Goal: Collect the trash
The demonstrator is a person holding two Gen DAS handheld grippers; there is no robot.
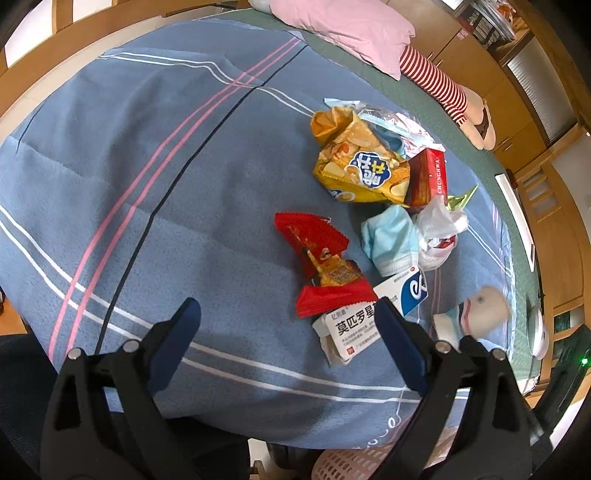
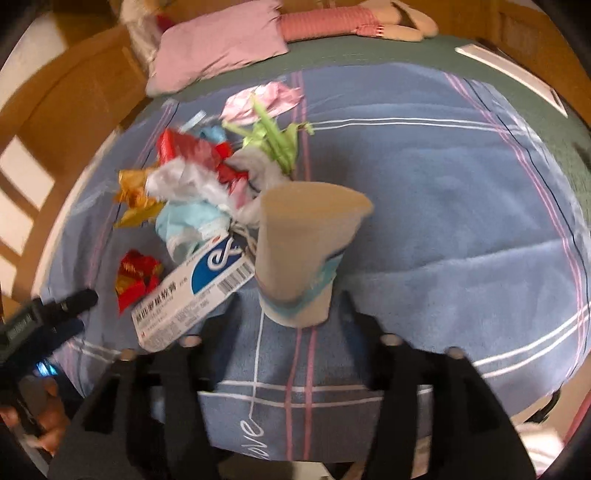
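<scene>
Trash lies in a heap on a blue striped blanket (image 1: 177, 192): a yellow snack bag (image 1: 360, 162), a red cigarette box (image 1: 428, 177), a red wrapper (image 1: 317, 258), a blue face mask (image 1: 388, 240), a white plastic bag (image 1: 439, 225) and a white medicine box (image 1: 351, 332). My left gripper (image 1: 288, 328) is open and empty, its right finger beside the medicine box. My right gripper (image 2: 291, 317) is shut on a crushed paper cup (image 2: 303, 251), blurred by motion, which also shows in the left wrist view (image 1: 480, 310). The medicine box (image 2: 195, 291) lies left of the cup.
A pink pillow (image 1: 351, 33) and a striped plush toy (image 1: 443, 88) lie at the far end of the bed. A pink perforated basket (image 1: 354, 465) sits below the bed's near edge. Wooden cabinets (image 1: 517, 110) stand at the right. A green paper strip (image 2: 273, 136) lies behind the heap.
</scene>
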